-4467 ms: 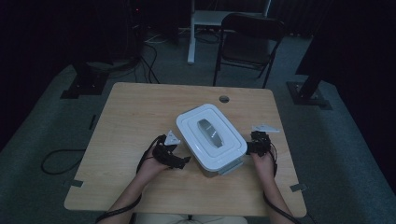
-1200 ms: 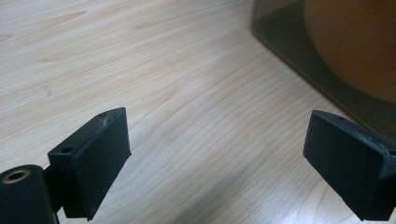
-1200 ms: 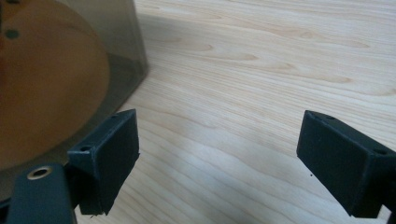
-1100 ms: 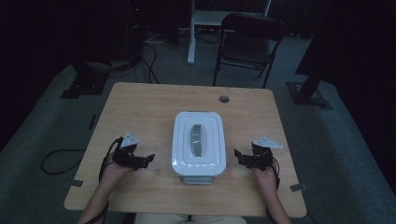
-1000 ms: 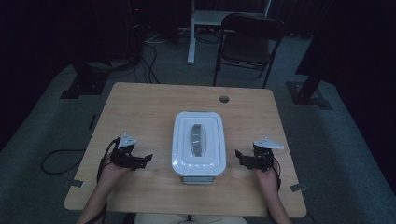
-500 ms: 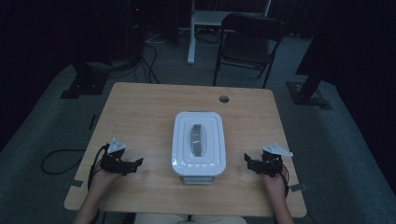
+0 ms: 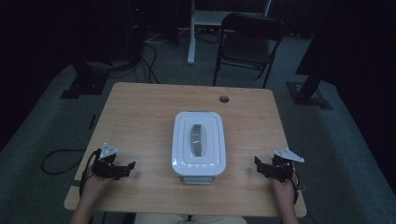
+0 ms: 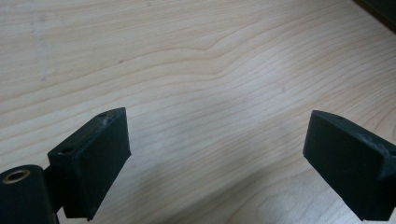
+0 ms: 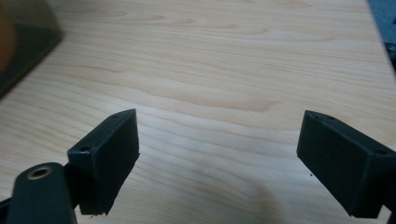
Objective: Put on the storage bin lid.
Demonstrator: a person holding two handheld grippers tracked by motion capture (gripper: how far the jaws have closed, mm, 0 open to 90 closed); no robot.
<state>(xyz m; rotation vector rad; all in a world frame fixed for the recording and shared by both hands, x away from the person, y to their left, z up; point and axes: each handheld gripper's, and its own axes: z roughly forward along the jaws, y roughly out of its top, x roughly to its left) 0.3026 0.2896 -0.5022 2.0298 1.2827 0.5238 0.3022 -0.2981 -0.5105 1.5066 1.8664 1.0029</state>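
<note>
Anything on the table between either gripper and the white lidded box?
Nothing visible. Bare wooden table lies between the left gripper and the white lidded box, and likewise between the box and the right gripper. Both grippers are open and hold nothing.

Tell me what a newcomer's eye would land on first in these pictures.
The white lidded box with its grey handle stands out, sitting lengthwise in the middle of the wooden table. Next come the two black grippers near the front corners, the left gripper and the right gripper, both open, empty and well apart from the box.
</note>
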